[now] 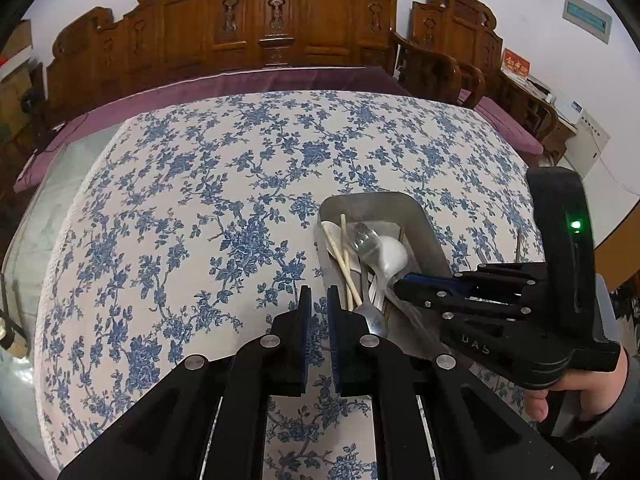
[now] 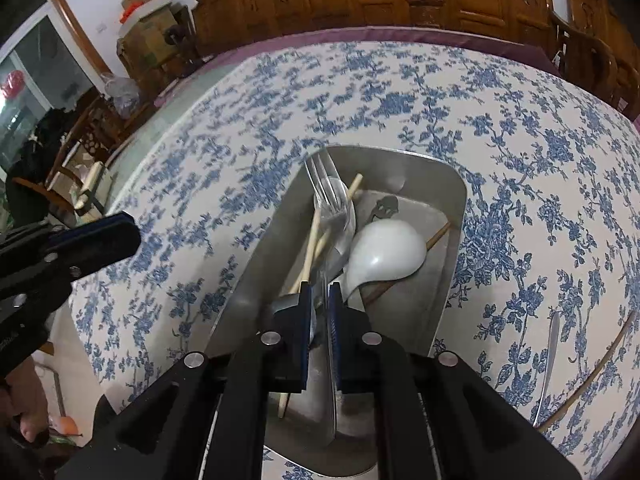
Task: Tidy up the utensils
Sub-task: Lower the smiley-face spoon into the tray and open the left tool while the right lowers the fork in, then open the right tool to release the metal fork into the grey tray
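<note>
- Your right gripper hangs over the near end of the metal tray, its pads barely parted around the handle of a steel fork. The tines point to twelve o'clock. From here you cannot tell whether the pads still press on the handle or have let it go; it looks like a fork being laid in with the rest.
- Your left gripper waits at the tray's nine o'clock, pressed nearly together on nothing, apparently clear of the working hand.
- Inside the tray lie pale chopsticks, a white ceramic spoon and metal spoons, all running lengthwise, probably so each new piece can slide in beside them.
- At the tray's four o'clock, a steel utensil and a dark chopstick lie on the cloth, likely next to collect.
- The surface wears a white tablecloth printed with blue flowers; carved wooden chairs line its far side against a pale wall.
</note>
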Demonstrator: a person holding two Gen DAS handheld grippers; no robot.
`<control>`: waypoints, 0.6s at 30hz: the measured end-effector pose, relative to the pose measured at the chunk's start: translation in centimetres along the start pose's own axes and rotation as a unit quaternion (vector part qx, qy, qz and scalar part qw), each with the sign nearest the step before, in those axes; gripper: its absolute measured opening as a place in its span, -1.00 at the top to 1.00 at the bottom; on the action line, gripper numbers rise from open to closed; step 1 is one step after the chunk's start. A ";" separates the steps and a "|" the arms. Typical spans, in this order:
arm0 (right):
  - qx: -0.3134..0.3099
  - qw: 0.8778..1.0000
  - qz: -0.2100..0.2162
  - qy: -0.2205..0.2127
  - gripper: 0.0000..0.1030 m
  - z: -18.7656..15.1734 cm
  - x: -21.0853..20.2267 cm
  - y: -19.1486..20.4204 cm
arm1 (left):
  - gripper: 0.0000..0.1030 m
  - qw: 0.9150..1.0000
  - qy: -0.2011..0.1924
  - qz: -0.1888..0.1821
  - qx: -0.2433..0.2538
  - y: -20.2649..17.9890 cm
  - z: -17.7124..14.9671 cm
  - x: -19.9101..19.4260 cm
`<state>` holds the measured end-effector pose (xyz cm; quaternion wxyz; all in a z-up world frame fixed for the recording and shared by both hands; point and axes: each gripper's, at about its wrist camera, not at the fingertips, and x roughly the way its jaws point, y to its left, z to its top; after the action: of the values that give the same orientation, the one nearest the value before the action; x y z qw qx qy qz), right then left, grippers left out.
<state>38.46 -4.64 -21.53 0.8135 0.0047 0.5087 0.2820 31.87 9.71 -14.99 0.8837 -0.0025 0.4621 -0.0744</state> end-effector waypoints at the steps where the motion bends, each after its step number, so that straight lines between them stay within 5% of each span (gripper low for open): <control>1: -0.001 1.000 0.005 -0.002 0.77 0.0 -0.2 0.0 | 0.86 1.000 0.000 0.000 0.000 0.0 0.0 0.0; 5: -0.015 1.000 0.005 -0.014 0.77 -0.3 -1.4 -0.1 | 0.85 1.000 -0.002 -0.002 0.003 -0.6 0.0 -0.3; 15: -0.009 0.998 -0.038 -0.049 0.76 -5.3 -7.9 -4.9 | 0.44 0.999 -0.014 -0.023 0.024 -4.7 0.0 -0.7; 18: 0.016 0.997 -0.061 -0.053 0.55 -7.2 -9.5 -7.8 | 0.22 0.999 -0.013 -0.033 0.031 -6.3 -0.1 -0.4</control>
<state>32.97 -17.60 -19.47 0.8546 0.0013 0.4688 0.2236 30.71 3.52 -14.26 0.8865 0.0085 0.4476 -0.1173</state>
